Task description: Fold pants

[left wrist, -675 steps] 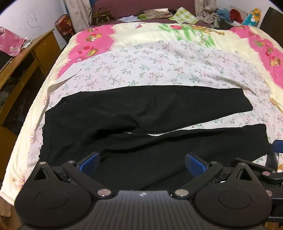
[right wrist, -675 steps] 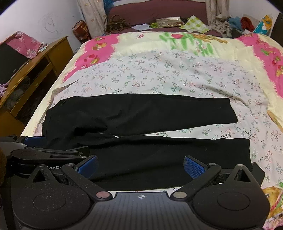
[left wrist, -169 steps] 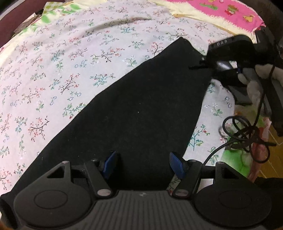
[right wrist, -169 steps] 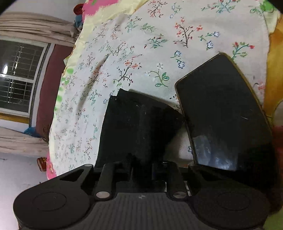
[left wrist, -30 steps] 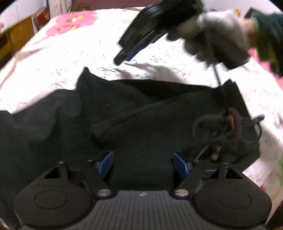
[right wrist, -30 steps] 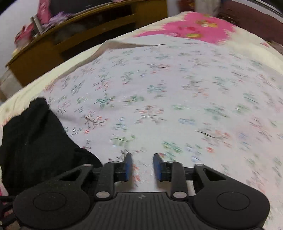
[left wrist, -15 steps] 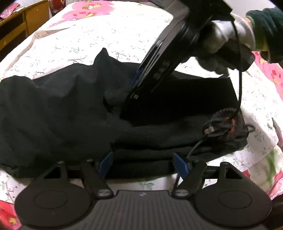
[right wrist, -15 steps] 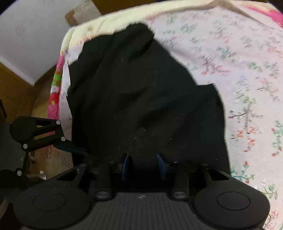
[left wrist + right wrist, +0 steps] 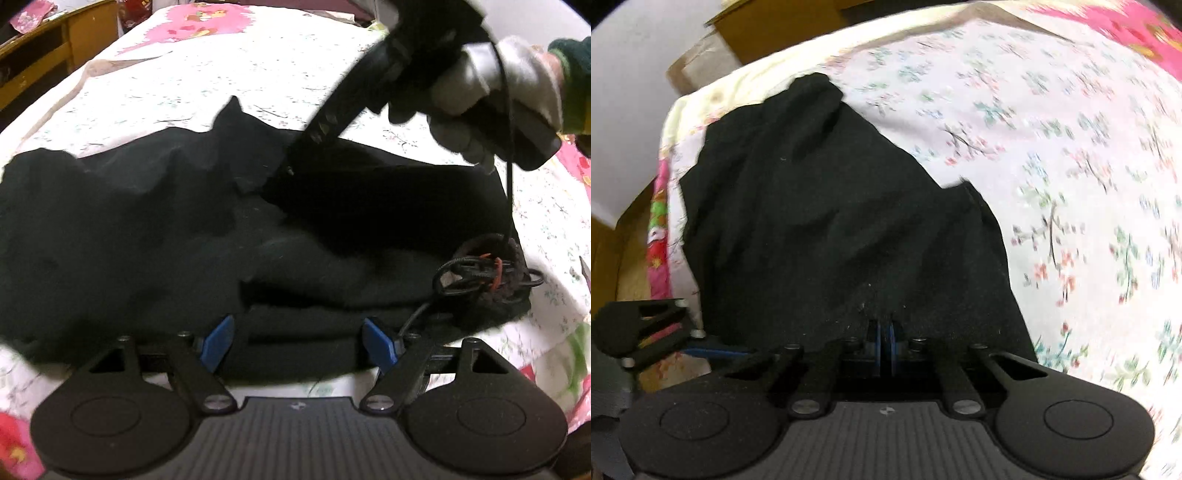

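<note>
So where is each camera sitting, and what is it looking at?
Left wrist: rides the left claw, open, looking down at the black pants on the flowered bedsheet; a gloved hand shows.
Right wrist: rides the right claw, pinched shut on the pants, facing the bed's edge.
Both show the pants, sheet and other claw.

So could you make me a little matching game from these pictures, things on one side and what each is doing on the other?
Things:
1. left gripper
2. right gripper
3. black pants
4. cable bundle

States:
A. lying on the pants' right end
B. fingers pinched shut on the cloth
C. bunched up on the flowered bedsheet
D. fingers spread wide at the pants' near edge

Pairs: 1-D, 2-B, 3-C, 4-A
</note>
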Motion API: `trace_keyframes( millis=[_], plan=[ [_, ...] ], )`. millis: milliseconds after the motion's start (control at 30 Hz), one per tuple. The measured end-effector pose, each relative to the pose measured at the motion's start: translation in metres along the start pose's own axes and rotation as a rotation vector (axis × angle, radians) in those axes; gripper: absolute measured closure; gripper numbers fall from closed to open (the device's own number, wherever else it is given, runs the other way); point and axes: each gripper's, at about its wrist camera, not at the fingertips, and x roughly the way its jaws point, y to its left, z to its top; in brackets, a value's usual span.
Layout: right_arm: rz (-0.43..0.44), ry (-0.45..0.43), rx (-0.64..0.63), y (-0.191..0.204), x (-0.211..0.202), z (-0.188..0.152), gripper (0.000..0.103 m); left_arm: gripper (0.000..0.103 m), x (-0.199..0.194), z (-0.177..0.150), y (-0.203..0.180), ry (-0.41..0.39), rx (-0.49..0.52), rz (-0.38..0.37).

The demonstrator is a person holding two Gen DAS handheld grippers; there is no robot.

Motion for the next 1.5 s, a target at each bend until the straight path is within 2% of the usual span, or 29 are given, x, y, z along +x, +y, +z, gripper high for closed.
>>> trace_keyframes(
  millis=[100, 167, 233, 300, 367, 467, 533, 733, 800, 900, 1033, 1100, 1167, 1267, 1333, 1433, 1500],
  plan=[
    [-0.014, -0.015, 0.000, 0.004, -0.010, 0.001, 0.103, 0.018, -0.023, -0.001, 0.009, -0.026, -0.021, 0.020],
    [-0.048, -0.071, 0.011, 0.008, -0.028, 0.003, 0.089, 0.018, -0.043, -0.001, 0.027, -0.053, -0.078, 0.038],
    [-0.082, -0.121, -0.002, 0.014, -0.050, 0.005, 0.087, 0.018, -0.060, -0.002, 0.051, -0.085, -0.142, 0.097],
    [-0.065, -0.161, 0.002, 0.022, -0.063, 0.010, 0.085, 0.018, -0.072, -0.002, 0.077, -0.114, -0.222, 0.160],
    [-0.022, -0.164, -0.005, 0.033, -0.062, 0.019, 0.082, 0.018, -0.075, -0.002, 0.103, -0.131, -0.328, 0.207],
    [0.041, -0.162, -0.021, 0.052, -0.045, 0.035, 0.082, 0.018, -0.077, -0.006, 0.143, -0.178, -0.493, 0.230],
    [0.071, -0.152, -0.028, 0.063, -0.032, 0.043, 0.081, 0.018, -0.073, -0.004, 0.160, -0.200, -0.553, 0.258],
    [0.119, -0.108, -0.027, 0.083, -0.010, 0.053, 0.081, 0.016, -0.048, 0.006, 0.200, -0.214, -0.630, 0.338],
    [0.126, -0.096, -0.010, 0.085, -0.005, 0.057, 0.080, 0.014, -0.039, 0.003, 0.213, -0.209, -0.695, 0.340],
    [0.139, -0.089, 0.017, 0.086, 0.001, 0.060, 0.080, 0.014, -0.026, 0.004, 0.227, -0.217, -0.803, 0.290],
    [0.140, -0.099, 0.028, 0.087, -0.001, 0.062, 0.079, 0.015, -0.023, 0.013, 0.223, -0.243, -0.792, 0.283],
    [0.141, -0.099, 0.037, 0.086, 0.000, 0.062, 0.078, 0.016, -0.020, 0.009, 0.230, -0.258, -0.834, 0.257],
    [0.140, -0.102, 0.046, 0.085, -0.002, 0.060, 0.078, 0.031, -0.023, 0.001, 0.238, -0.262, -0.876, 0.242],
    [0.138, -0.107, 0.061, 0.083, -0.004, 0.056, 0.078, 0.042, -0.031, 0.000, 0.236, -0.282, -0.845, 0.236],
    [0.131, -0.106, 0.078, 0.080, -0.002, 0.055, 0.078, 0.044, -0.034, 0.002, 0.233, -0.291, -0.808, 0.236],
    [0.128, -0.105, 0.105, 0.077, -0.002, 0.054, 0.078, 0.049, -0.034, -0.009, 0.240, -0.297, -0.848, 0.223],
    [0.133, -0.105, 0.110, 0.078, -0.003, 0.054, 0.078, 0.050, -0.040, -0.008, 0.234, -0.315, -0.808, 0.248]
  ],
)
